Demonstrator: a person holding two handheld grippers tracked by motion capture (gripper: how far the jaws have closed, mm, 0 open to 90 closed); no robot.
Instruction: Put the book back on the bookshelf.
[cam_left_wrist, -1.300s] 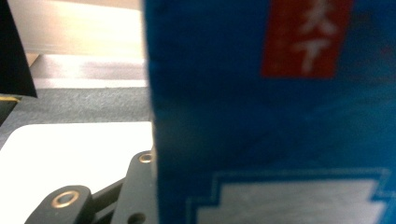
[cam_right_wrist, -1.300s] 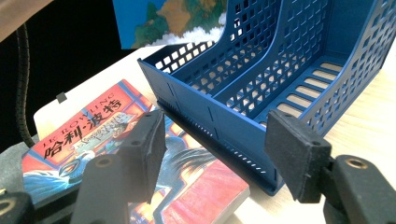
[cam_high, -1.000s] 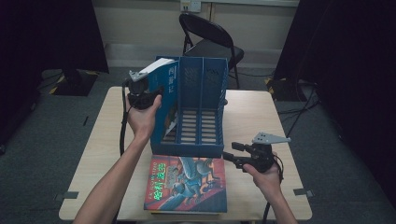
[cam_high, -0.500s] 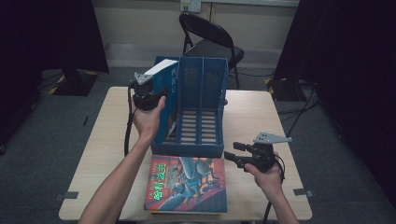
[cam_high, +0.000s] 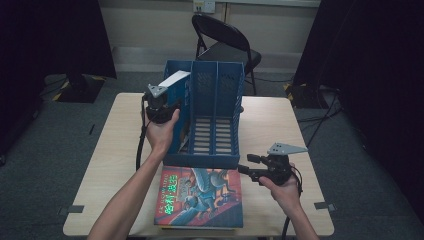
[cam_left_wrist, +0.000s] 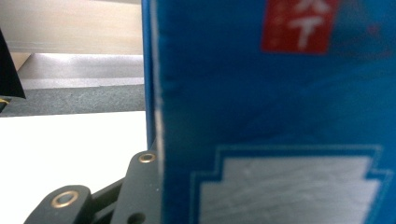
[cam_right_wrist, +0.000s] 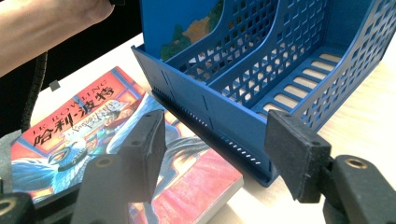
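Blue book, held upright in the left tongs and partly entered into the leftmost compartment of the blue file rack. Its white page edge projects above the rack's top rim, tilted slightly toward the person. In the left gripper view the book's blue cover stands just in front of the camera, pressed against the one black jaw visible at lower left; the tongs are clamped on the book.

Compared with the high view of a second ago, the left hand and the book sit lower: less of the white page edge clears the rim, so the book has been sinking into its slot. By this reading, insertion is under way but incomplete; the book probably needs to go further down before it rests on the slotted floor of the compartment, and only then can the grip be let go.

The rack's two other compartments stand unoccupied. The right tongs hover near the rack's front corner, jaws apart and holding nothing, unchanged in position over the same interval. A second book with a colourful illustrated cover lies flat on the tabletop, just in front of the rack and close beside the right tongs; it is judged the likely next item to be filed. A black folding chair stands beyond the tabletop.
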